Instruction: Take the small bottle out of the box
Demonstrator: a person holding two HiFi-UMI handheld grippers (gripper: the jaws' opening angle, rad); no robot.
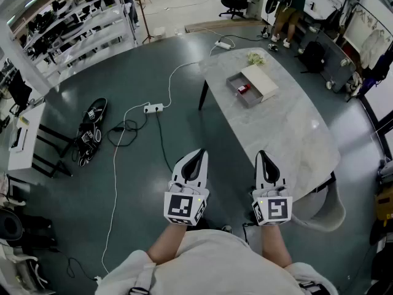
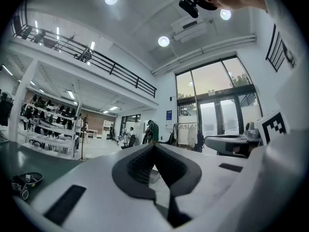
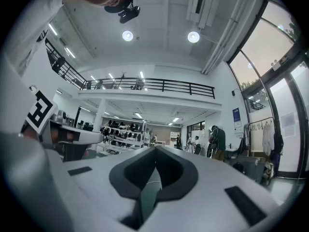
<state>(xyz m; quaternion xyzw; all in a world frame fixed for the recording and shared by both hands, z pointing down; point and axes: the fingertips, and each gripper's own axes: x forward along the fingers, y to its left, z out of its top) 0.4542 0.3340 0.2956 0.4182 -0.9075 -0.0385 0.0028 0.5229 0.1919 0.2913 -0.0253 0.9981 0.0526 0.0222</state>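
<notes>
Approach step; white left gripper [image 1: 197, 154] and right gripper [image 1: 263, 157], jaws together and empty, are hovering well short of the open grey box [image 1: 234, 82]; its small red bottle [image 1: 243, 90] is awaiting parted jaws.

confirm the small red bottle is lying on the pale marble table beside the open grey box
No: the small red bottle lies inside the open grey box, which sits on the pale marble table; the head view shows it.
</notes>
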